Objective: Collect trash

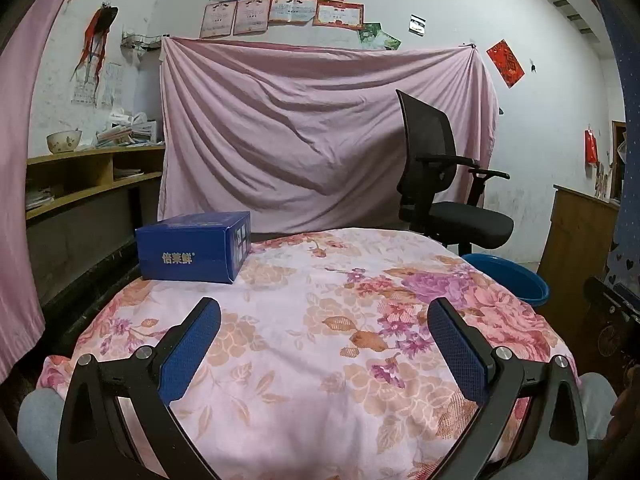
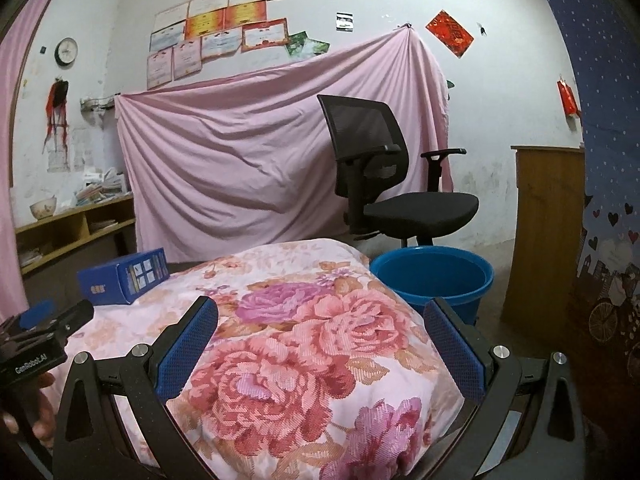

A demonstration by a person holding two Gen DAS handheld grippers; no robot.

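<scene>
A blue cardboard box point(image 1: 194, 254) with white lettering lies on the floral cloth point(image 1: 320, 320) at the table's far left corner; the right wrist view shows the blue box point(image 2: 122, 278) too. A blue plastic basin point(image 2: 432, 280) stands on the floor beyond the table's right side, its rim point(image 1: 516, 276) just visible in the left wrist view. My left gripper point(image 1: 324, 320) hovers open over the cloth, short of the box, holding nothing. My right gripper point(image 2: 320, 320) is open over the cloth's right part, near the basin. The left gripper point(image 2: 52, 320) also shows at the left edge of the right wrist view.
A black office chair point(image 2: 384, 176) stands behind the table before a hung pink sheet point(image 1: 312, 128). Wooden shelves point(image 1: 88, 176) with a bowl and papers line the left wall. A wooden cabinet point(image 2: 544, 216) stands at the right. A person's knees point(image 1: 38, 428) show below the table.
</scene>
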